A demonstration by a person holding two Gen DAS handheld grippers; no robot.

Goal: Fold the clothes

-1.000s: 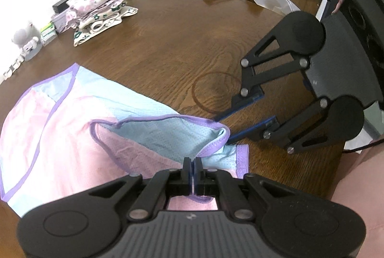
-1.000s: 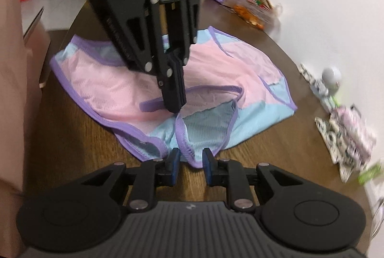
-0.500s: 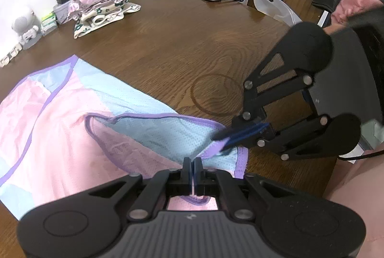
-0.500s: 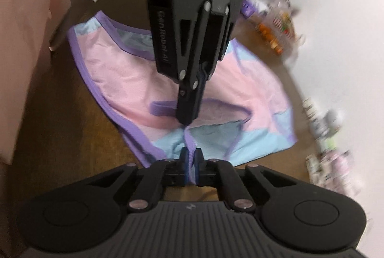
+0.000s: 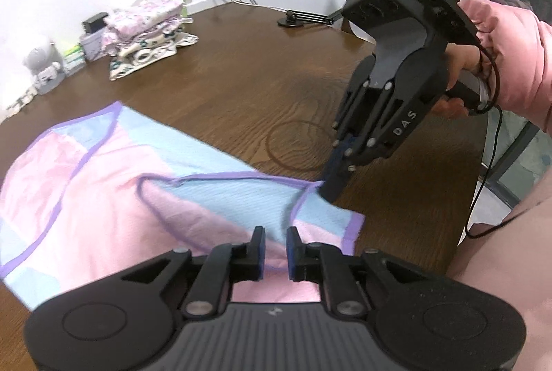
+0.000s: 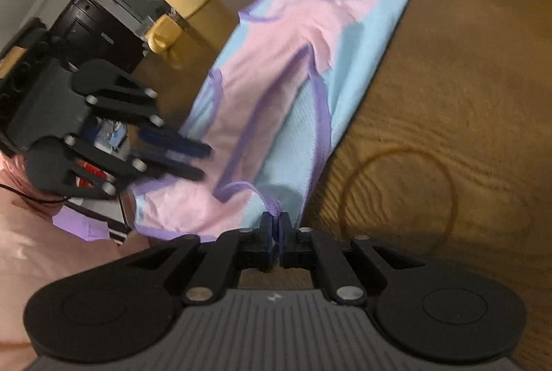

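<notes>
Pink-and-blue briefs (image 5: 103, 191) spread on the wooden table (image 5: 241, 60) — right gripper (image 6: 275, 229) clamped on the purple trim; left gripper (image 5: 275, 248) opening over the cloth, nothing pinched; folded clothes (image 5: 148, 33) well apart.

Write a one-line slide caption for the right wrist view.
Right gripper pinches the purple-trimmed edge of the pink-and-blue garment on the wooden table; left gripper opening alongside.

Both cameras sit just behind their own jaws, close above the tabletop (image 5: 241, 67) and tilted down at it. The left one faces the far wall edge; the right one faces along the tabletop toward the room. Both share the shorts (image 5: 114, 198) and ring stain (image 6: 400, 198).
</notes>
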